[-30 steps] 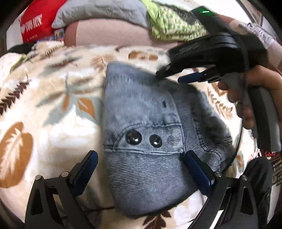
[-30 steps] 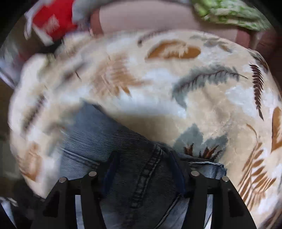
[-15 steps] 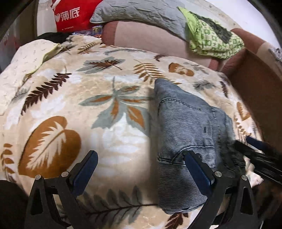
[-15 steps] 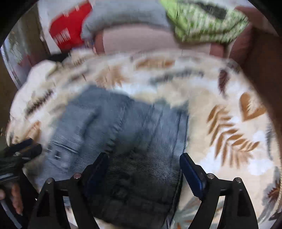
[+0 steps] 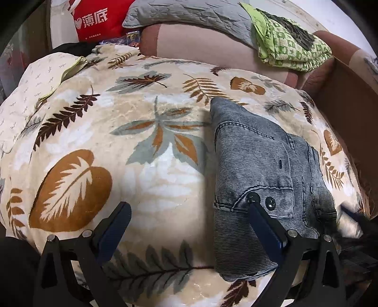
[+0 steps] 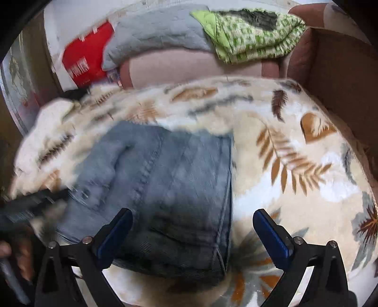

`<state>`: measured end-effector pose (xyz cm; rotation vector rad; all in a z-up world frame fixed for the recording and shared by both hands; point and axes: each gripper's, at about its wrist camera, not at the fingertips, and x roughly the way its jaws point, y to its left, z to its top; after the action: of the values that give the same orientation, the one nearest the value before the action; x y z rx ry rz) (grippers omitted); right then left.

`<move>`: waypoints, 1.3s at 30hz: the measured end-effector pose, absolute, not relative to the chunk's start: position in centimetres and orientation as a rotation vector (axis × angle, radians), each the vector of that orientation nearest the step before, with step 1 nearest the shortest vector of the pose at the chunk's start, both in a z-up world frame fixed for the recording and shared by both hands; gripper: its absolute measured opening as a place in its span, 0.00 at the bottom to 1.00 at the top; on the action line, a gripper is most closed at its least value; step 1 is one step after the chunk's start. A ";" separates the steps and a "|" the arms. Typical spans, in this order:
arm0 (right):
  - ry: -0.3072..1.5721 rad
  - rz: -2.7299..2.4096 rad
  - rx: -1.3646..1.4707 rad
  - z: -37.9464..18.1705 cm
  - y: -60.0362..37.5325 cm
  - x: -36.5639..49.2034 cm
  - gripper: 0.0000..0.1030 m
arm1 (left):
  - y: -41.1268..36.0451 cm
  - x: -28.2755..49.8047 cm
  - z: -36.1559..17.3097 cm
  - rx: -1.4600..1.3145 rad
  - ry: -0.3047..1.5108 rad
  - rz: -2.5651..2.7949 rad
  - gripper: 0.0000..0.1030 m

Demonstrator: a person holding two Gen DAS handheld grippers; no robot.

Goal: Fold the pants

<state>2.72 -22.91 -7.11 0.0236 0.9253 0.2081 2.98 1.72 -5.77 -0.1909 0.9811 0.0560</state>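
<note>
Grey-blue denim pants (image 5: 257, 170) lie folded into a compact stack on a leaf-patterned blanket (image 5: 146, 165), two dark snap buttons showing near the front. My left gripper (image 5: 186, 222) is open and empty, just left of and above the stack; its right finger overlaps the pants' front edge in view. In the right wrist view the pants (image 6: 170, 184) appear blurred. My right gripper (image 6: 192, 232) is open and empty, above the stack's near right corner. The left gripper (image 6: 33, 205) shows blurred at the left edge there.
A brown sofa back (image 5: 203, 42) runs behind the blanket, with a grey quilted cushion (image 5: 189, 14), a green patterned cloth (image 5: 290, 44) and a red bag (image 5: 94, 19). A brown cardboard box (image 5: 349, 99) stands at the right.
Both grippers have let go of the pants and drawn back and up. The right gripper opened wide. The left view swung left; the folded stack stays on the blanket.
</note>
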 end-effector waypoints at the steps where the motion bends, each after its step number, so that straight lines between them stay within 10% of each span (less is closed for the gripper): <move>1: 1.015 0.208 -0.016 -9.2 -22.5 3.1 0.99 | 1.7 3.0 -5.9 -0.190 0.987 0.053 0.96; 39: 0.822 0.168 0.135 -3.0 -25.4 5.7 1.00 | -2.0 2.4 -7.0 0.084 0.960 0.057 0.96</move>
<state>5.69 -25.38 -2.98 0.1348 0.8219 0.1682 2.39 -1.95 -7.01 0.0838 0.9604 0.0573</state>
